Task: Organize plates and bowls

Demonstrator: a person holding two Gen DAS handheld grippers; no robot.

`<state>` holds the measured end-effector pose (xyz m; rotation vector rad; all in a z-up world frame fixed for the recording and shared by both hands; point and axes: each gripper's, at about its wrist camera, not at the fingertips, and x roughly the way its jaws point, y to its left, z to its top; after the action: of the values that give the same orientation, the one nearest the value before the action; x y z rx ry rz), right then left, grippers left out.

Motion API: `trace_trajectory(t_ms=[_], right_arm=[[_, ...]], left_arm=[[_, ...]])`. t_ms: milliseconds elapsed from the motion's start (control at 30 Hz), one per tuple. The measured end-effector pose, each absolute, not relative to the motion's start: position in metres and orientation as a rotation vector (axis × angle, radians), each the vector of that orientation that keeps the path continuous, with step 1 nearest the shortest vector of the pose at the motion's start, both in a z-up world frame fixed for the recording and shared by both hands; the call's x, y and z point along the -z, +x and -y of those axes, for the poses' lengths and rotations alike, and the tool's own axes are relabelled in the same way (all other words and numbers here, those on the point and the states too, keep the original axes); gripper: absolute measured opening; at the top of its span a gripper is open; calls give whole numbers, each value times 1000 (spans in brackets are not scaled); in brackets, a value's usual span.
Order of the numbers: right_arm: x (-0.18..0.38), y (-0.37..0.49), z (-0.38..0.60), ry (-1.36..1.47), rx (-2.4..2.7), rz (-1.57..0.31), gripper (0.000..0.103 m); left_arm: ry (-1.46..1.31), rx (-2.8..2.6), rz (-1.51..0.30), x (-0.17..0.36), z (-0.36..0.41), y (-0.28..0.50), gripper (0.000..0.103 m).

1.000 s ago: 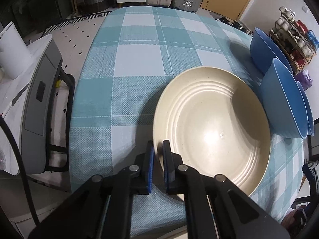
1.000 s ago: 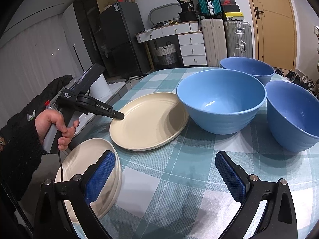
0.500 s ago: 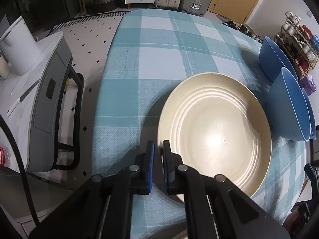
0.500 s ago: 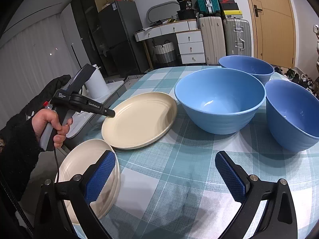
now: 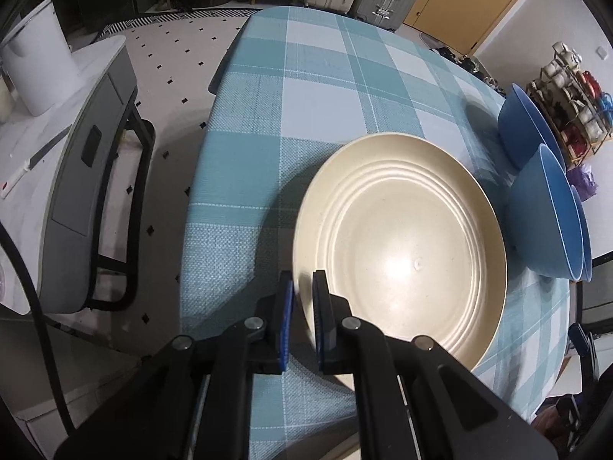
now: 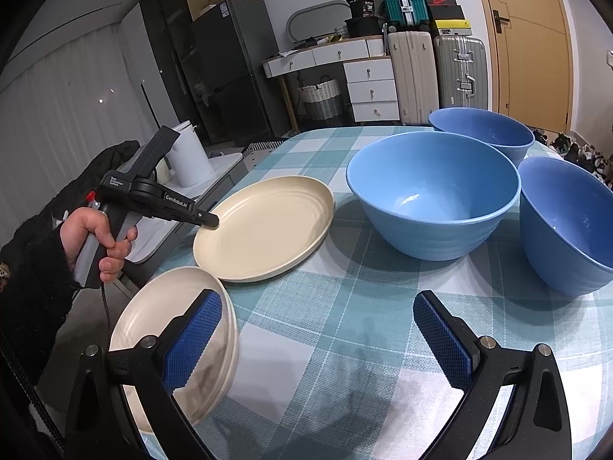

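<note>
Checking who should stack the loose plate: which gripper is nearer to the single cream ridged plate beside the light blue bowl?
Left. The left gripper is shut on the cream ridged plate's near rim; the right gripper hangs open, apart from it, over the tablecloth.

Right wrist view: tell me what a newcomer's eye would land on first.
Three big blue bowls crowd the far right of the checked tablecloth. To their left, the left hand-held gripper is clamped on the rim of a cream plate. Near the table's front-left edge, a stack of cream plates sits partly behind the right hand-held gripper, whose jaws stand wide open.
</note>
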<state>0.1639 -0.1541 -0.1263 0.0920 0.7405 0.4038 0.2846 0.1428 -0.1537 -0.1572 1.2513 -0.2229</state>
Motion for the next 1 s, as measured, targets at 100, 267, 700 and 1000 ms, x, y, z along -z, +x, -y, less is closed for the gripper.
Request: trace_trajectory(t_ms=[100, 267, 700, 1000], right_arm=[[124, 162, 154, 95, -407, -731, 102], [121, 159, 151, 84, -416, -725, 102], [92, 187, 138, 21, -483, -714, 102], [48, 224, 115, 97, -622, -711, 102]], left_arm=[[-146, 218, -1252, 157, -141, 286, 6], [-111, 214, -1237, 155, -139, 283, 6], [-62, 177, -1228, 153, -157, 276, 7], [-66, 139, -1216, 153, -177, 265, 7]])
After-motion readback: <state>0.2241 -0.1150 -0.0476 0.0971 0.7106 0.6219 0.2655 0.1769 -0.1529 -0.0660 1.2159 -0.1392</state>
